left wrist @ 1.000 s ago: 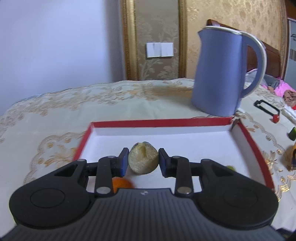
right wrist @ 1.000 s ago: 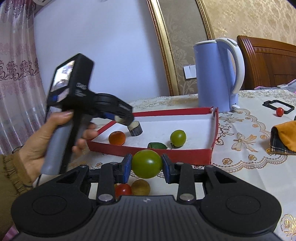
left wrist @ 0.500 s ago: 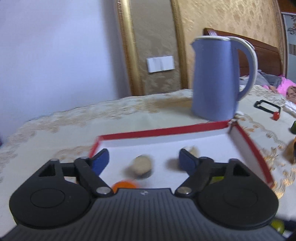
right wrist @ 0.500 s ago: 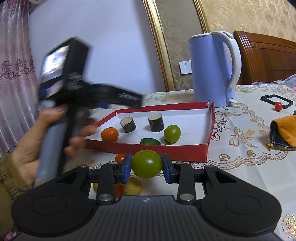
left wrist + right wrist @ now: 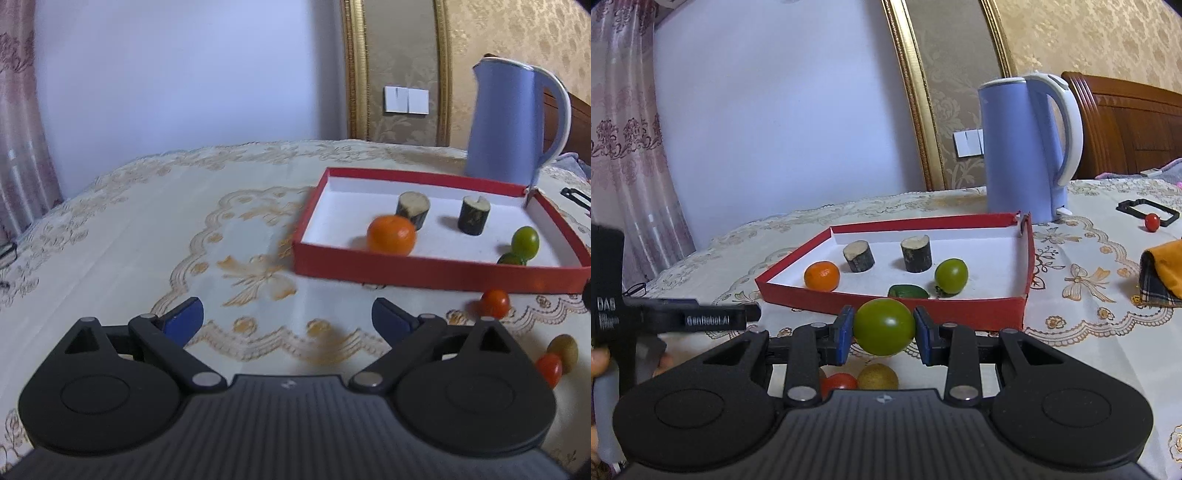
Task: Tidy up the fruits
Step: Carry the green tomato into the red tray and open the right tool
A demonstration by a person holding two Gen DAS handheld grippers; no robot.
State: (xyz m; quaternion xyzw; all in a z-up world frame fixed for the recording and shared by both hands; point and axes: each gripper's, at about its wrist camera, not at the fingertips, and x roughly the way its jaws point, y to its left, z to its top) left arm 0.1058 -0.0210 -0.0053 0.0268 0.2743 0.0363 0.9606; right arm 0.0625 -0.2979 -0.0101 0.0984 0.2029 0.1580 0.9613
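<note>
Spreading across both views, the bench (image 5: 1089,332) carries a blue kettle (image 5: 1023,155) at one o'clock and a red tray (image 5: 979,314) at centre. Inside the tray lie two wood-like cylinders (image 5: 858,256), an orange (image 5: 822,276) at nine o'clock and a green tomato (image 5: 951,276) at three. The right gripper (image 5: 884,326) clamps another green tomato (image 5: 884,325) just before the tray's near wall. The left gripper (image 5: 288,319) gapes wide, holding nothing.

Tray (image 5: 1027,254) before kettle (image 5: 1019,147); orange (image 5: 822,275), wood pieces (image 5: 858,256) inside
</note>
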